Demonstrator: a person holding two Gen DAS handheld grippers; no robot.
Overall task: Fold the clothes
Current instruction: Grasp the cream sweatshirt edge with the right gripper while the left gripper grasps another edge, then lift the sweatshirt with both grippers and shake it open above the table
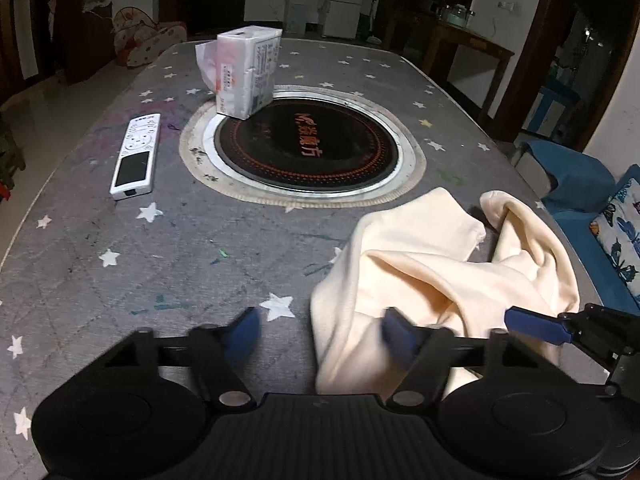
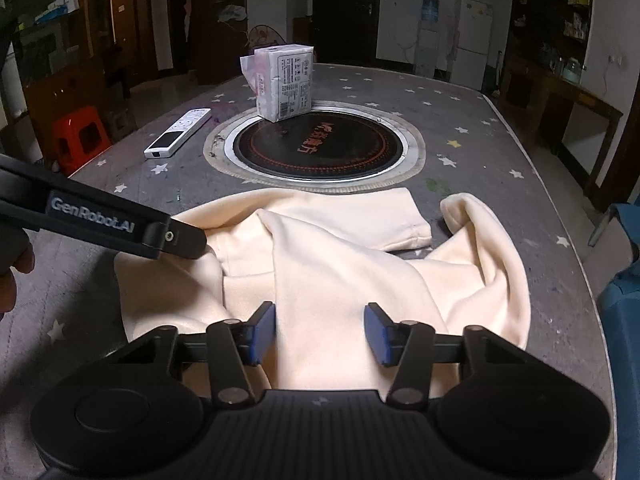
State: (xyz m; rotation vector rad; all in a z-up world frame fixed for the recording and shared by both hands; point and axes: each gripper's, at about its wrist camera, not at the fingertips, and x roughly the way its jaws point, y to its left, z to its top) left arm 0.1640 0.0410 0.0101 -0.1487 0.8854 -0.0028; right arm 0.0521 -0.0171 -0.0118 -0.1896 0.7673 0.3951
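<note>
A cream garment (image 1: 440, 264) lies crumpled on the grey star-print tablecloth (image 1: 180, 248), at the near right of the table. My left gripper (image 1: 320, 332) stands open across the garment's left edge, with one pad over bare tablecloth and the other over the fabric. The right gripper's blue finger (image 1: 532, 324) shows at the garment's right side. In the right wrist view the garment (image 2: 340, 248) spreads ahead with a sleeve and a raised fold. My right gripper (image 2: 320, 332) is open above a flat panel of it, the pads apart from the cloth. The left gripper's black body (image 2: 120, 224) reaches in from the left.
A round black hob (image 1: 306, 148) is set into the table's middle, and a white tissue pack (image 1: 248, 72) stands on its far rim. A white remote (image 1: 136, 156) lies to the left. A blue sofa (image 1: 580, 184) runs past the right table edge, and a red stool (image 2: 80, 136) stands far left.
</note>
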